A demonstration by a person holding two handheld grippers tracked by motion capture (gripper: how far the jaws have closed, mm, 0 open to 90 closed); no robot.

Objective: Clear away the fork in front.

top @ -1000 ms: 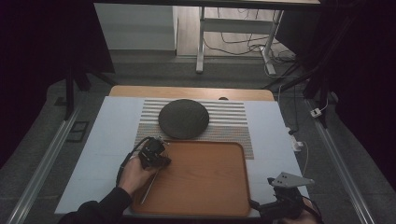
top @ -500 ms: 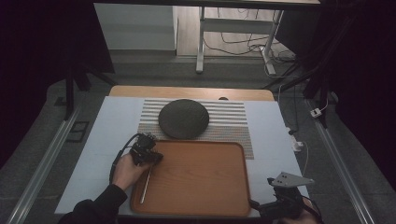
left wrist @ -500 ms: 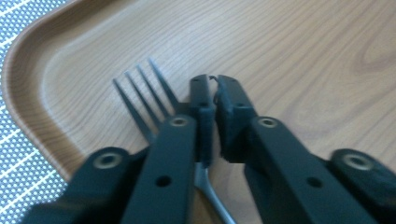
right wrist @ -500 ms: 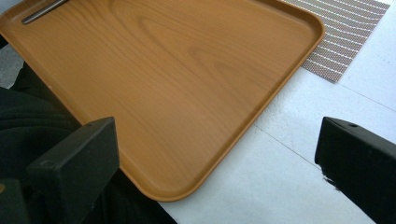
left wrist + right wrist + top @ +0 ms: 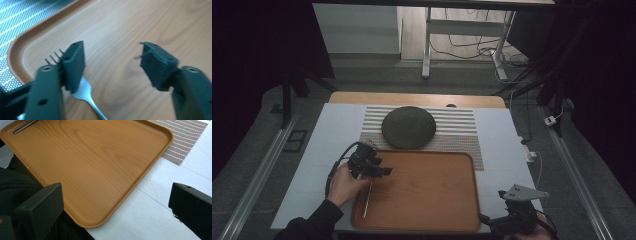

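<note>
Fork [image 5: 367, 199]: metal, lying flat inside the wooden tray [image 5: 432, 220] along its left rim, at about 8 o'clock on the table; tines point away from the person, handle toward them.
Left gripper [image 5: 379, 171]: over the fork's tine end at the tray's left edge; jaws have just been opening and stand apart, one jaw above the tines [image 5: 53, 57], nothing clamped.
Round dark plate [image 5: 408, 127]: on the striped mat [image 5: 457, 130], 12 o'clock of the tray.
Right gripper [image 5: 492, 221]: at 5 o'clock, off the tray's near right corner; jaws wide apart, empty.
</note>
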